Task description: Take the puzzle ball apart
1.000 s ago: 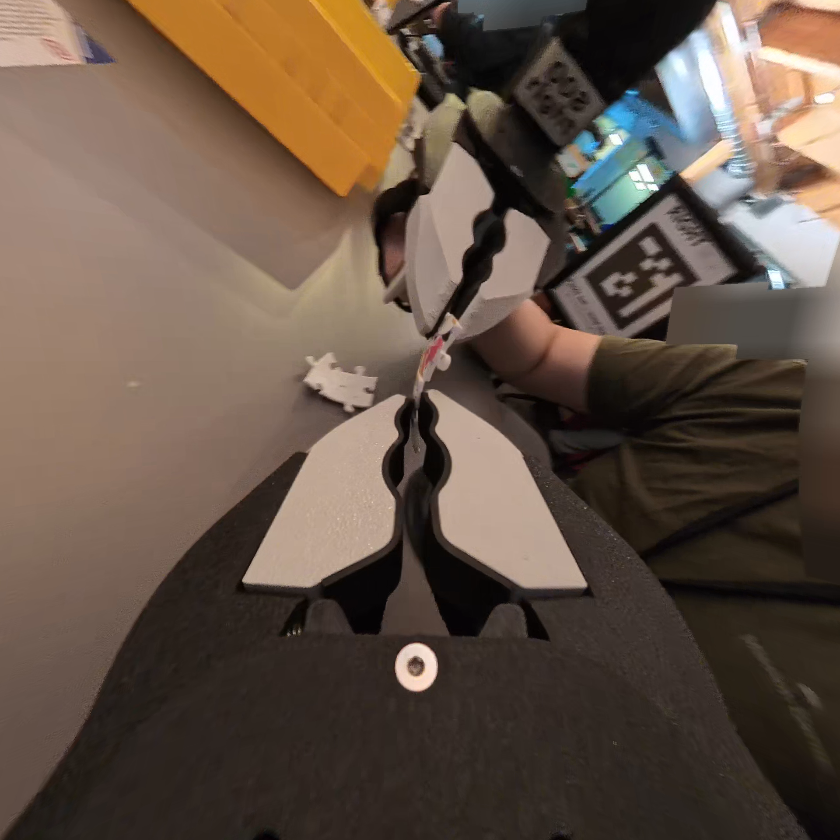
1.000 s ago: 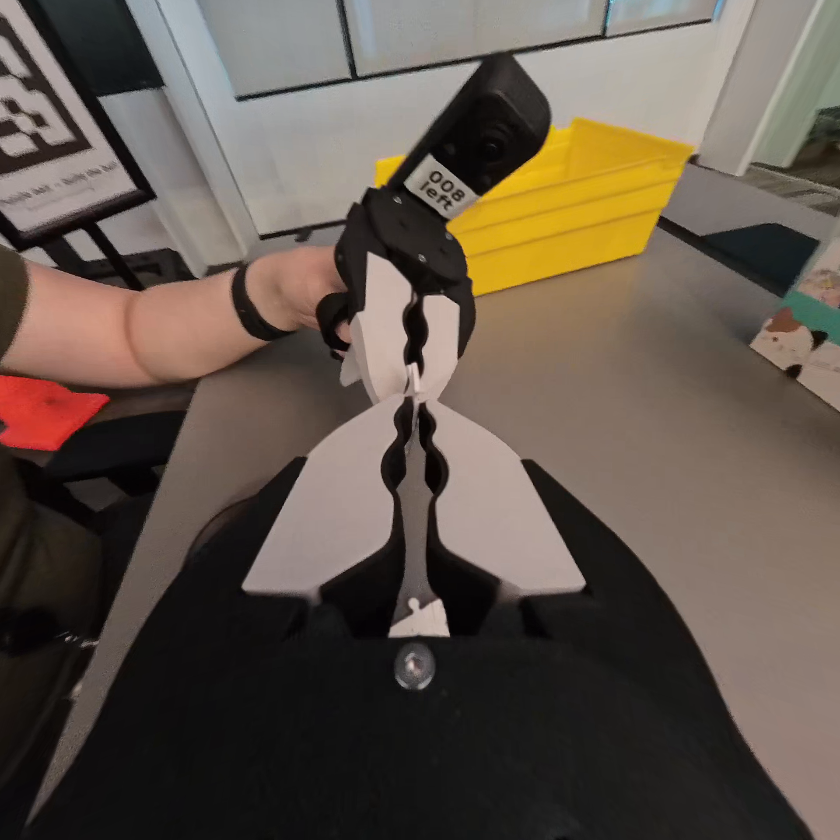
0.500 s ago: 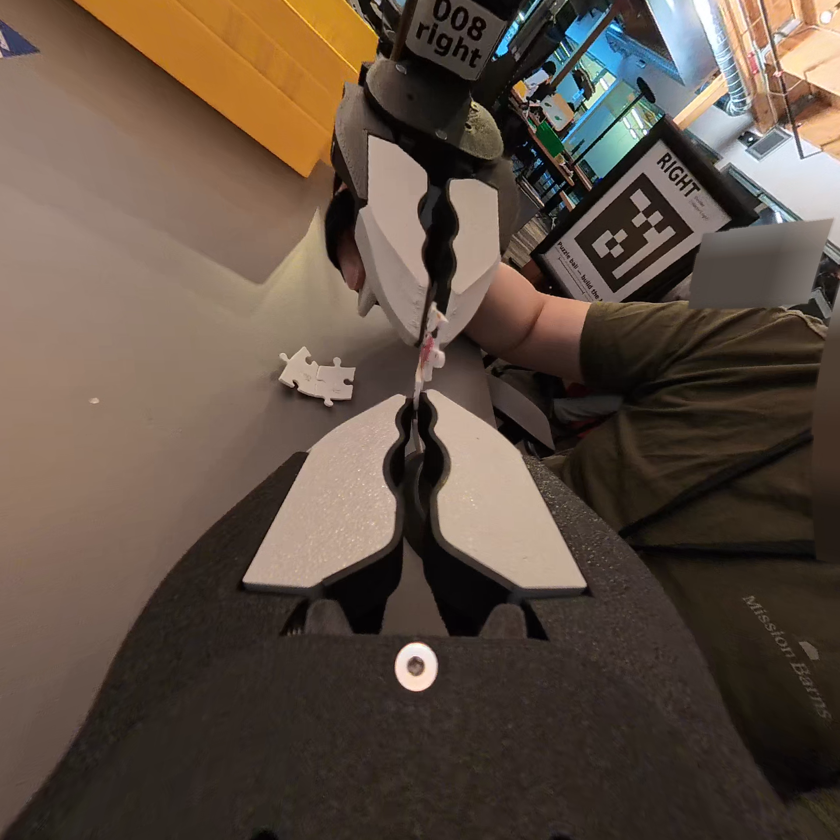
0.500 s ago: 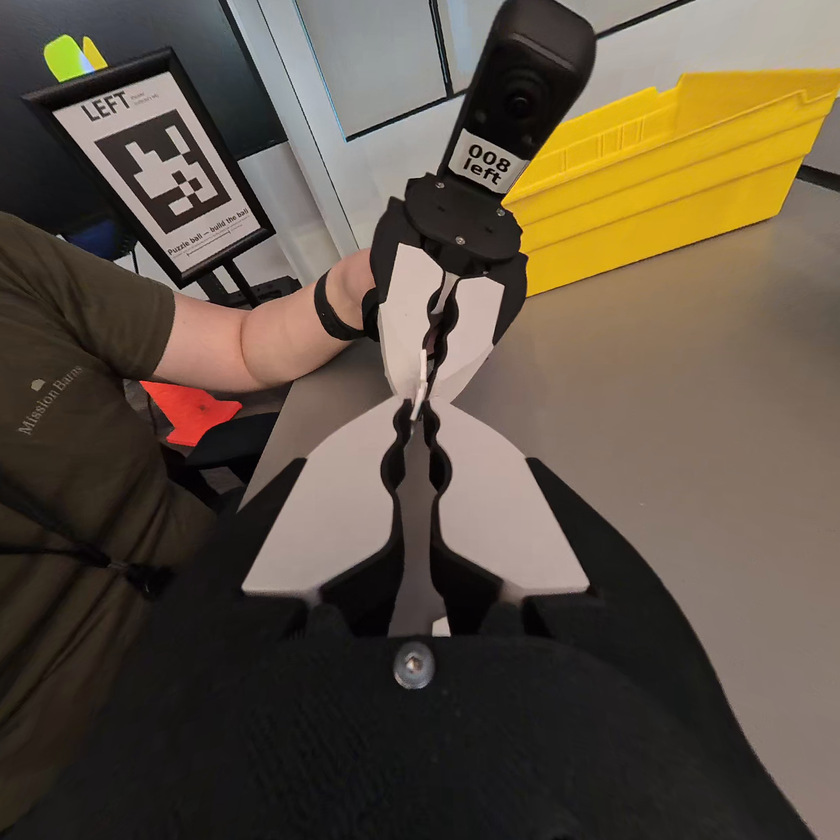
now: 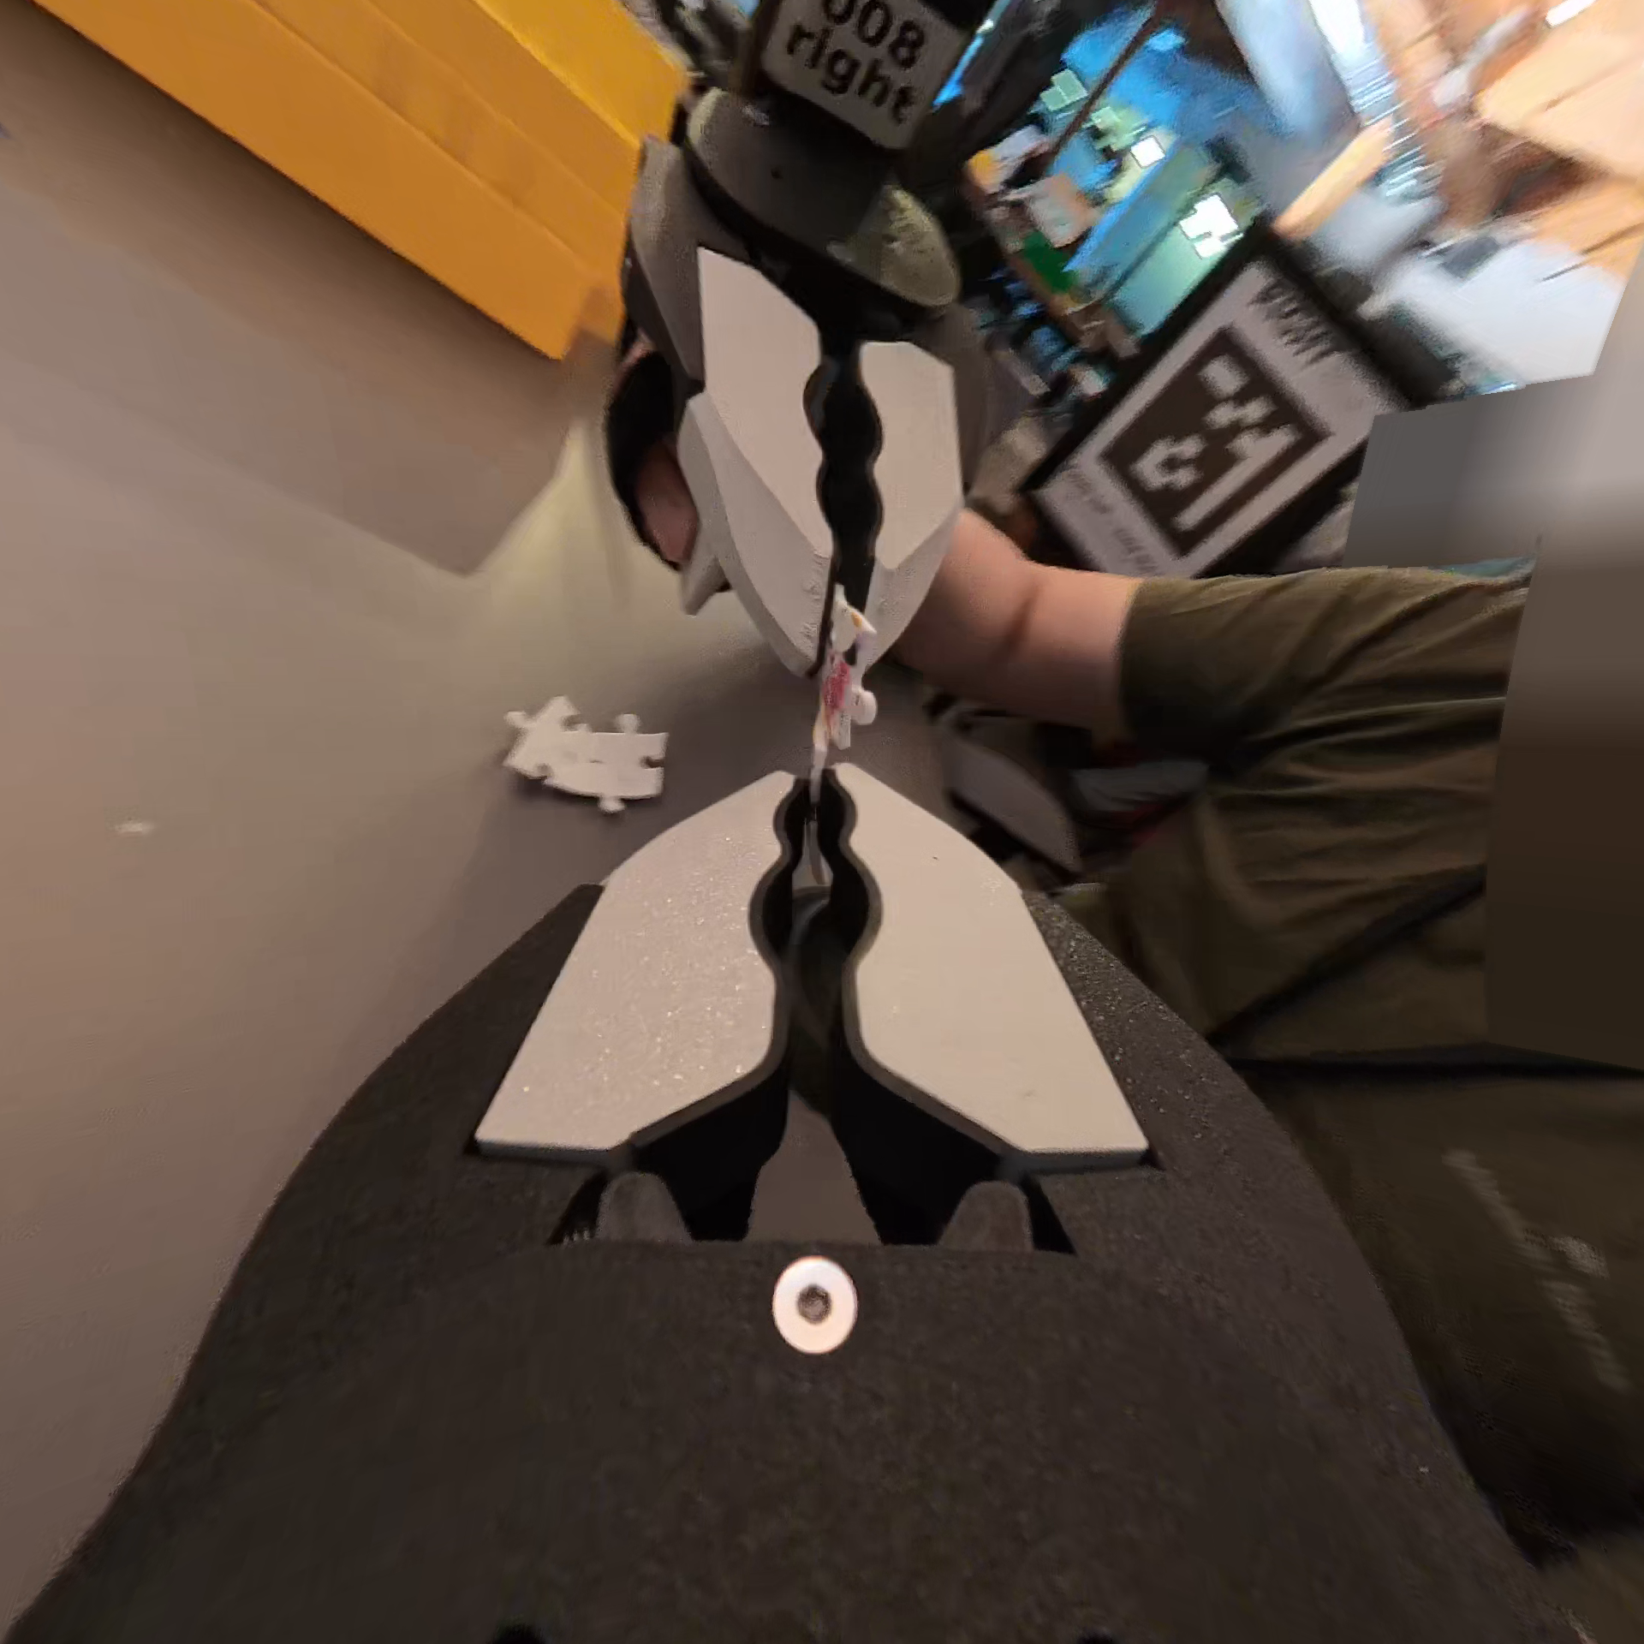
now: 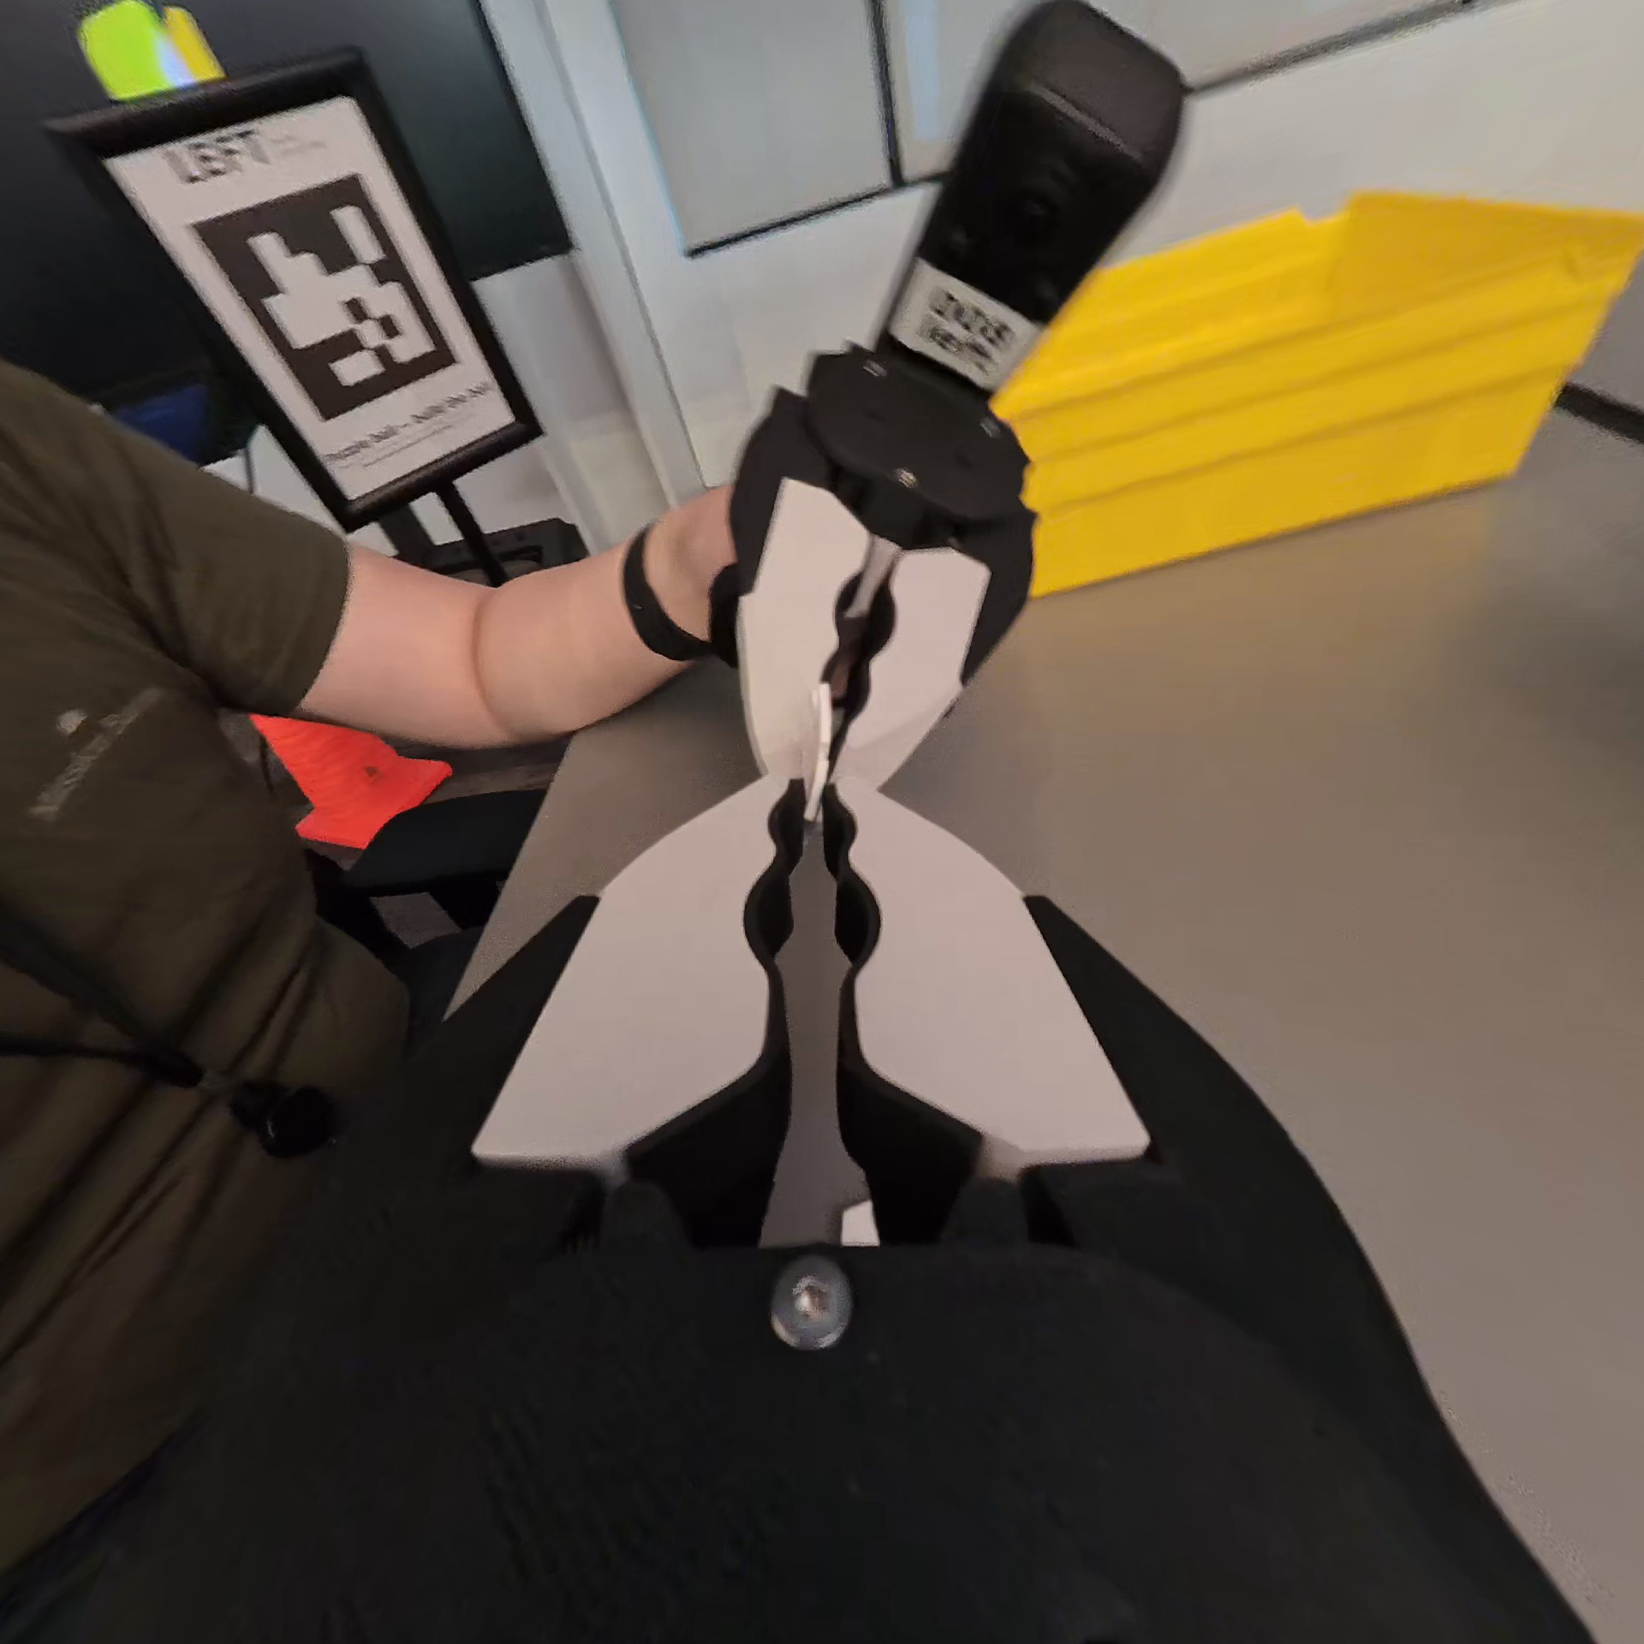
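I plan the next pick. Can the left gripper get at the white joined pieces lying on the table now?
Probably not yet: the left gripper is shut on the held puzzle pieces shared with the right gripper. The white joined pieces lie uncovered nearby.

Setting is a plain grey worktop (image 6: 1245, 801), matte, with soft overhead light making a pale patch on it. A yellow plastic bin (image 6: 1317, 356) sits at the far right edge. Behind that there's a white wall (image 6: 1379, 116) with dark-framed glass panels (image 6: 756, 107) and a white pillar. Far left has a framed sign with a black-and-white marker on a black stand (image 6: 311, 294), against a dark wall. An orange thing (image 6: 356, 774) lies low down beside the worktop. The left wrist view shows another marker sign (image 5: 1201, 436) and a blurry, bright blue-lit area (image 5: 1156, 178) further back.
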`<state>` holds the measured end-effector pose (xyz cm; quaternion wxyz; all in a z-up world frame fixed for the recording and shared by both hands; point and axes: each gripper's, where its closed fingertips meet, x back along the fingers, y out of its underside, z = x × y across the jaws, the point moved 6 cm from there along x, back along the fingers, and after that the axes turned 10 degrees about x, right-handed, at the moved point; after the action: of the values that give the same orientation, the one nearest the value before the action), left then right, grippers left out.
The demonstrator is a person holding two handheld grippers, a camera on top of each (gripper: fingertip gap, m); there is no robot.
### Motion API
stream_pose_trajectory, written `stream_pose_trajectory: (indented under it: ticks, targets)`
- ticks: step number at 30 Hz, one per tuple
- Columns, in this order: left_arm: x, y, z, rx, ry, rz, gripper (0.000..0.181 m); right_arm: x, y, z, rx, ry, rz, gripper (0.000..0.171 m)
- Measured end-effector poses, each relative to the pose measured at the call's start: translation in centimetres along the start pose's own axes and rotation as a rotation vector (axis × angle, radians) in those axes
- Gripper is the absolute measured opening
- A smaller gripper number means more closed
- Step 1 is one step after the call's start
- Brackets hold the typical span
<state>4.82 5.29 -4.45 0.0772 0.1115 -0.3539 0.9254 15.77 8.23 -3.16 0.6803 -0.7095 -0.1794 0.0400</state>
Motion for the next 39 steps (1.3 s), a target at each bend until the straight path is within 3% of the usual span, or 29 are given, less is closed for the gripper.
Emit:
stream_pose_trajectory:
  ticks: [3,8,11,14,17,24,26,28,32,39]
  targets:
    - [0.2,-0.4,-0.6,-0.065,-0.142,0.035,0.002,0.1,0.5,1.0,-0.114,0.046,-0.025,0.003]
    - [0.2,-0.6,-1.2,-0.083,-0.193,0.075,0.003,0.3,0.6,1.6,-0.147,0.100,-0.019,0.002]
    - [0.5,-1.0,-1.5,-0.079,-0.223,0.116,0.025,0.7,-0.2,1.9,-0.198,0.123,0.087,0.002]
    - [0.7,-1.3,-1.4,-0.071,-0.188,0.173,0.023,1.1,-0.6,2.1,-0.217,0.142,0.167,0.002]
    - [0.9,-1.8,-0.8,-0.087,-0.111,0.253,0.009,1.5,-0.8,2.5,-0.252,0.151,0.244,0.002]
    - [1.1,-2.1,-1.2,-0.034,-0.064,0.344,0.002,1.1,-0.5,2.6,-0.239,0.164,0.260,0.003]
    - [1.1,-2.0,-1.3,-0.015,-0.067,0.314,0.002,0.9,-0.3,2.5,-0.211,0.148,0.231,0.003]
    - [1.2,-1.7,-1.7,-0.015,-0.134,0.256,0.002,0.8,0.2,2.6,-0.186,0.170,0.157,0.023]
    - [0.7,-0.8,-2.5,-0.039,-0.285,0.118,0.002,0.3,1.0,2.7,-0.140,0.181,0.052,0.021]
    - [0.3,-0.2,-3.1,-0.022,-0.321,0.056,0.002,-0.2,2.3,2.9,-0.147,0.185,-0.057,0.005]
